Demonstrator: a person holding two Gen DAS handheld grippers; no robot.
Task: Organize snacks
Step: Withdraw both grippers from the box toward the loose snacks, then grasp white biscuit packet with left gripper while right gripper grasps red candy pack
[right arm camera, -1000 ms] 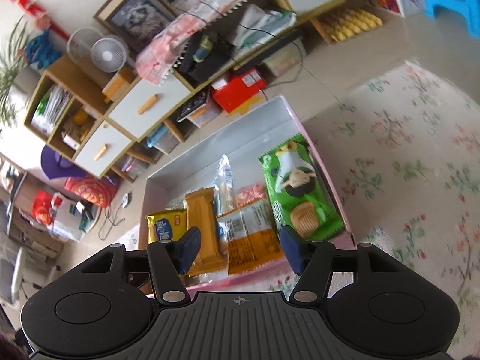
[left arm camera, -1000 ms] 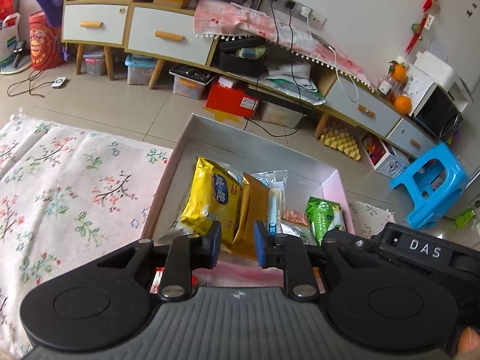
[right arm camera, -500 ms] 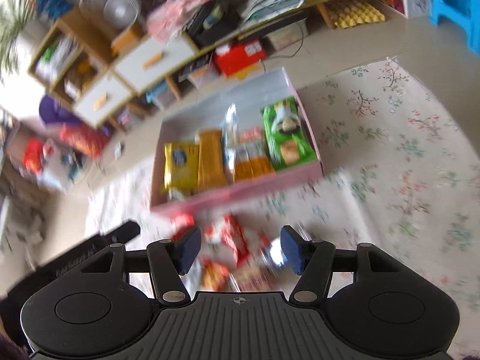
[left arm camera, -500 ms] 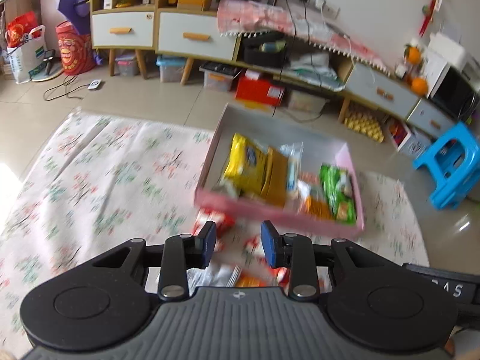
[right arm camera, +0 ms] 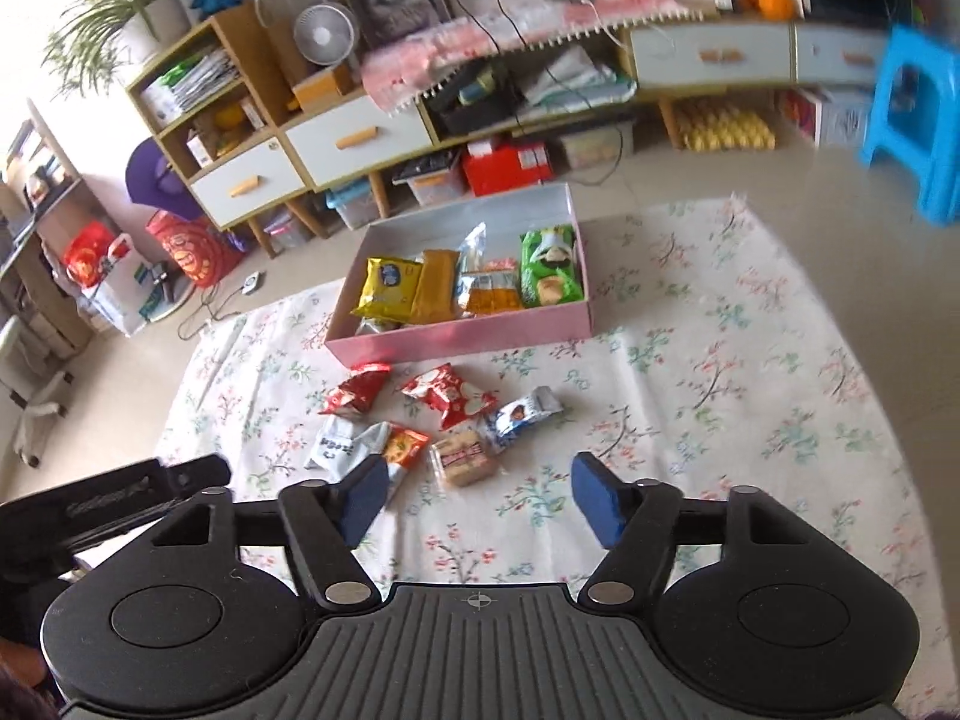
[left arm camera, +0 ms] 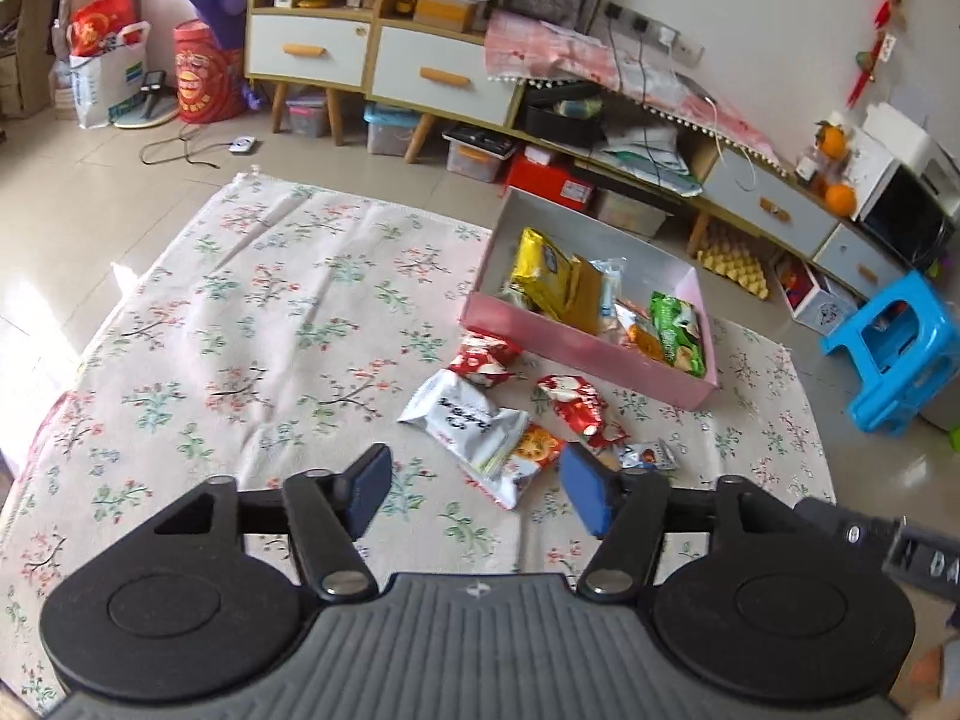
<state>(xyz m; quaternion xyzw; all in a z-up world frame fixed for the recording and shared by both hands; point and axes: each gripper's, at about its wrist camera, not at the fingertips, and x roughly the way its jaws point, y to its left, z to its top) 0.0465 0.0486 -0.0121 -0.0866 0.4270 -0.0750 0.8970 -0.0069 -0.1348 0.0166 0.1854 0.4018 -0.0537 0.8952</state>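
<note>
A pink box on the floral cloth holds several snack packs, among them a yellow pack and a green pack. Loose snacks lie on the cloth in front of it: two red packs, a white pack, a blue-white pack and a tan cracker pack. My left gripper hovers above the cloth near the white pack, jaws opening, nothing between them. My right gripper hangs near the cracker pack, jaws opening and empty.
A floral cloth covers the tiled floor. Behind the box stands a low cabinet with drawers, bins beneath it and cables. A blue stool stands at the right. Bags sit at the far left.
Both grippers have pulled back and up from the box to above the loose snacks. The left jaws, nearly shut before, have spread apart; the right jaws have widened a little.
</note>
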